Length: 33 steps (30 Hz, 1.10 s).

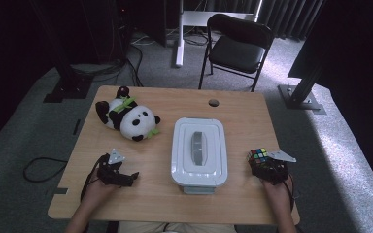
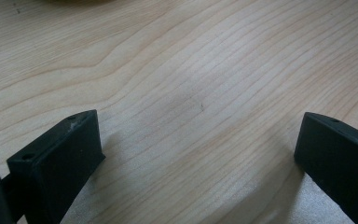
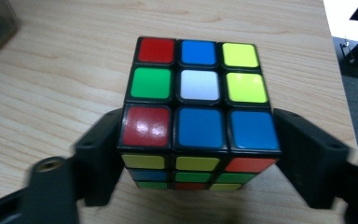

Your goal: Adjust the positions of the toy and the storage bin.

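A scrambled colour cube (image 3: pixel 200 107) stands on the wooden table (image 3: pixel 51 84), near its right front edge (image 1: pixel 258 155). My right gripper (image 3: pixel 200 140) has one black jaw on each side of the cube's lower half. The jaws stand very close to the cube's sides, and I see no firm squeeze. In the high view the right gripper (image 1: pixel 268 167) sits just behind the cube, held by a hand. My left gripper (image 1: pixel 128 176) rests at the table's left front. Its jaws (image 2: pixel 200 135) are spread wide over bare wood with nothing between them.
A white lidded container (image 1: pixel 199 150) with a grey handle sits at the table's middle. A plush panda (image 1: pixel 126 119) lies at the back left. A small round hole (image 1: pixel 213 102) is in the tabletop. A black folding chair (image 1: pixel 238 46) stands beyond the table.
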Each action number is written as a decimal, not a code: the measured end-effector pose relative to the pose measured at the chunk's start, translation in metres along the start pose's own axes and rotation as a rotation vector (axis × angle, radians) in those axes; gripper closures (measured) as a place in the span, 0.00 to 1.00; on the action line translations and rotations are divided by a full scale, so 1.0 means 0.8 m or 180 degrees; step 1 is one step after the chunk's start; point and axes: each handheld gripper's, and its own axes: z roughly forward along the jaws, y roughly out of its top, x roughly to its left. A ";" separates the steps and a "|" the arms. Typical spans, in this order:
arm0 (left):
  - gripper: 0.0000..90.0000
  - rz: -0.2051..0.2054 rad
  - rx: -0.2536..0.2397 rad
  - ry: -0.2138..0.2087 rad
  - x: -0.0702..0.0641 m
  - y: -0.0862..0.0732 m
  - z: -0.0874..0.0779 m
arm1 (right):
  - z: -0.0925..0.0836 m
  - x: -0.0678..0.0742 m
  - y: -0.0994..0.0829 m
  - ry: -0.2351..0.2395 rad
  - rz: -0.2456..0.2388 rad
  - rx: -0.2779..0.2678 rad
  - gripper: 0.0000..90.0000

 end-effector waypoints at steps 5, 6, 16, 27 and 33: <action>0.02 0.0016 -0.0008 0.0072 -0.006 0.001 0.000 | -0.014 -0.004 0.006 0.0028 0.0065 -0.0093 0.13; 0.02 0.0049 -0.0015 0.0080 -0.011 0.004 -0.001 | -0.017 -0.007 0.008 0.0100 0.0146 -0.0170 0.13; 0.02 0.0154 -0.0102 -0.0129 -0.032 0.035 0.000 | -0.027 0.005 0.053 -0.0025 -0.0051 -0.0379 0.13; 0.02 0.0263 -0.0192 -0.0306 -0.058 0.069 0.008 | 0.004 0.044 0.095 0.0288 -0.0249 -0.0385 0.15; 0.02 0.0335 -0.0178 -0.0365 -0.069 0.080 0.015 | 0.027 0.065 0.105 0.0377 -0.0334 -0.0260 0.15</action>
